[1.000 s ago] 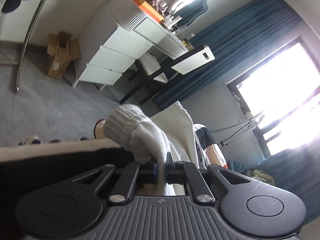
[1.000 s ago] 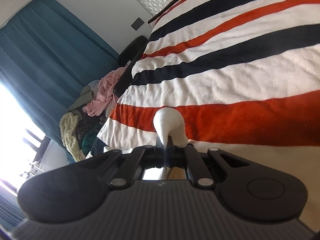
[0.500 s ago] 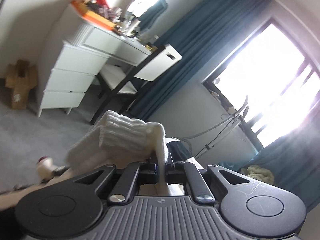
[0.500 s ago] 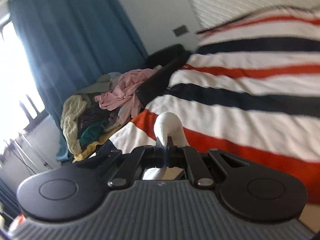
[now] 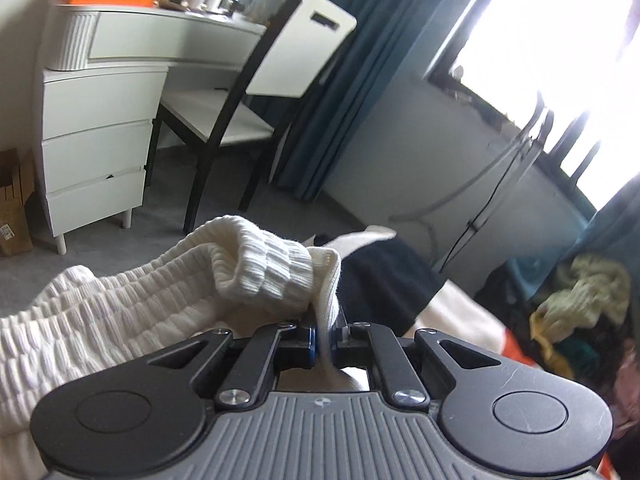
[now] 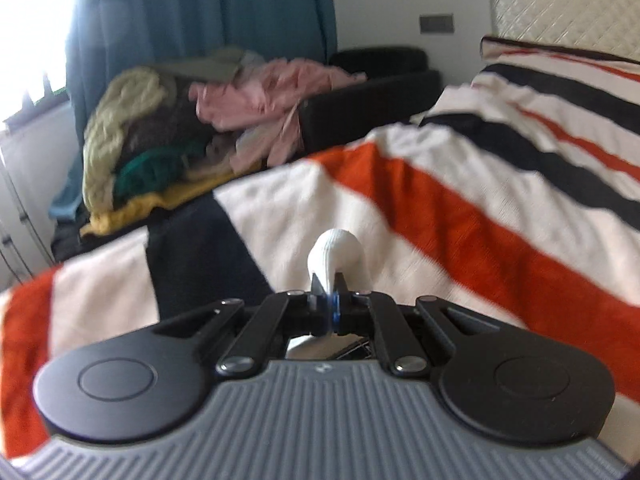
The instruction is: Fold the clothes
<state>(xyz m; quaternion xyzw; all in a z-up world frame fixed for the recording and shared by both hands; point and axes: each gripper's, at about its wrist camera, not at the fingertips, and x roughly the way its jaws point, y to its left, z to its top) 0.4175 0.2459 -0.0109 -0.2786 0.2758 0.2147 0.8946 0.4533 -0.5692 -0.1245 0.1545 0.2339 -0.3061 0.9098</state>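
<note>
Both grippers, left gripper [image 5: 325,334] and right gripper [image 6: 330,300], pinch white sock [image 5: 256,272].

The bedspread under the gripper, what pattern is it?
Broad orange-red, black and white stripes on the bedspread, clearest in the right wrist view.

My left claw [image 5: 325,334] and right claw [image 6: 330,300] look alike: ribbed grey body, two round black discs, black linkage arms with silver screws, blue-edged finger pads.

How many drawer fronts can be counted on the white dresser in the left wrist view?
3 on the white dresser, stacked under its top: upper drawer, middle drawer, bottom drawer. The long front under the desktop may be a fourth; more could lie out of frame.
</note>
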